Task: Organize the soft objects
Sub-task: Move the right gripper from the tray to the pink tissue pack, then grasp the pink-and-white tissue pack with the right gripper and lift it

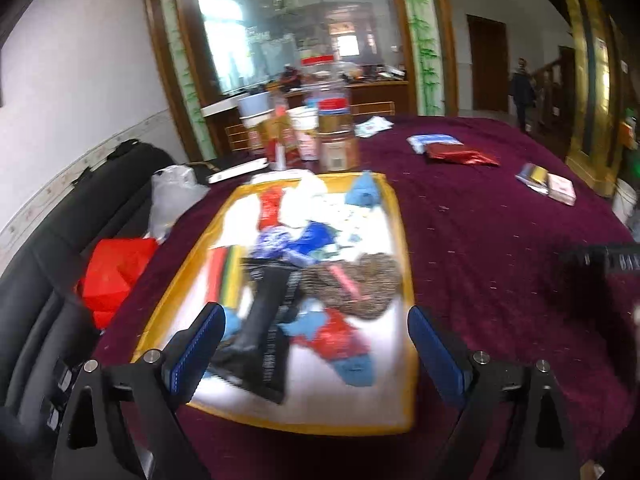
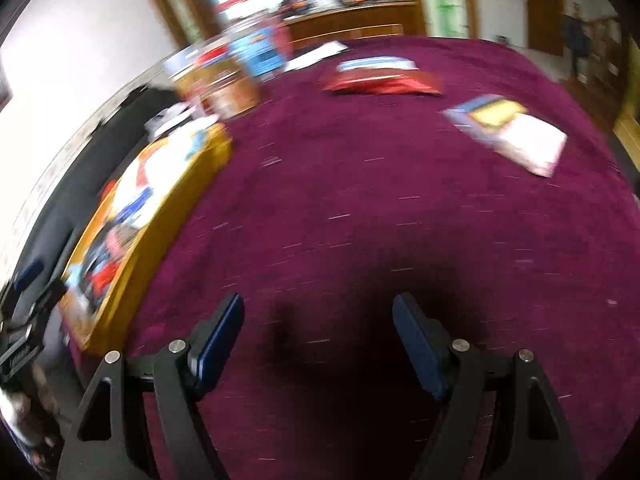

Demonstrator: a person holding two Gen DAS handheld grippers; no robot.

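The soft things sit in a messy heap (image 1: 304, 264) inside a yellow-edged tray (image 1: 406, 280), right in front of the left claw (image 1: 316, 344). That claw is wide open and holds nothing, with the near end of the tray between its two blue pads. Just ahead of it lies a long black cloth piece (image 1: 266, 328), and a little to its right a red and blue piece (image 1: 340, 340). Farther on is a brown knitted piece (image 1: 360, 284) with something pink on top. The picture is smeared, so I cannot tell which pieces are socks or gloves. The right claw (image 2: 318, 344) is open and empty too, over bare purple cloth (image 2: 360, 220), with the tray off to its left. The trouble I see is that the pieces lie on top of each other. If the left claw bites down in the middle, it may grab two or three at once and drag the rest out over the tray edge. It may also pinch too little, and the floppy piece would slip out. Past the tray stand jars and cups (image 1: 320, 136), and a long swing that way could knock them over. The red packet (image 2: 384, 80) and the little boxes (image 2: 508, 132) far ahead of the right claw could be bumped too.
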